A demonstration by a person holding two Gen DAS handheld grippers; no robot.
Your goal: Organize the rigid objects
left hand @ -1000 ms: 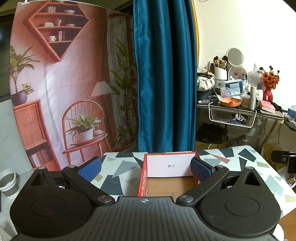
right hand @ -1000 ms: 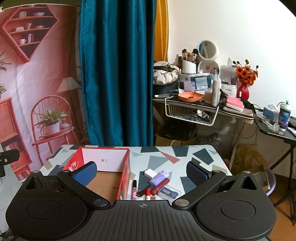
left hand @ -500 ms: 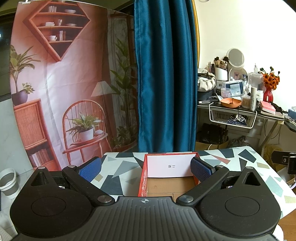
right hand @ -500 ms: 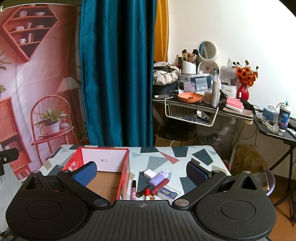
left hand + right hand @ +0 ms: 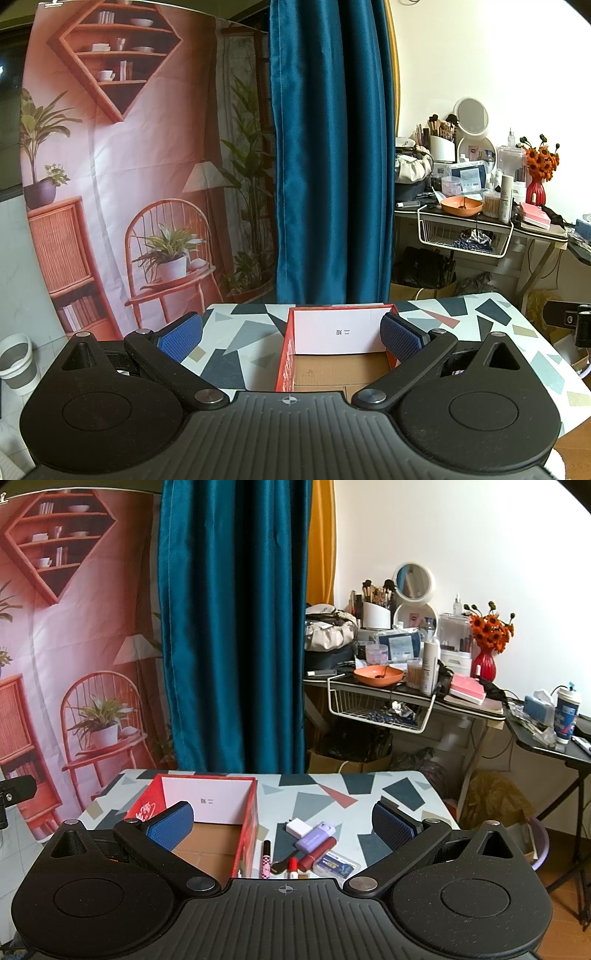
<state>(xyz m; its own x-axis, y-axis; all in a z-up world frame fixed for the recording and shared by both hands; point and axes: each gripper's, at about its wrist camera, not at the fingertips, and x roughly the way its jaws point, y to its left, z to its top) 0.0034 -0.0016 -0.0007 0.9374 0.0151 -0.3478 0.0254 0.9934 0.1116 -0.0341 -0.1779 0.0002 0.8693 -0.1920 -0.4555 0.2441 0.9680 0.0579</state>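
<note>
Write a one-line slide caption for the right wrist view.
Open right gripper hovers above small items, including a purple case and lipstick, beside the red box on the patterned table.

A printed backdrop (image 5: 122, 166) of shelves and a chair is hung at left, beside a blue curtain (image 5: 332, 155). A cluttered desk (image 5: 413, 698) — mirror, brushes, orange flowers — is set against the white wall (image 5: 461, 535).
</note>
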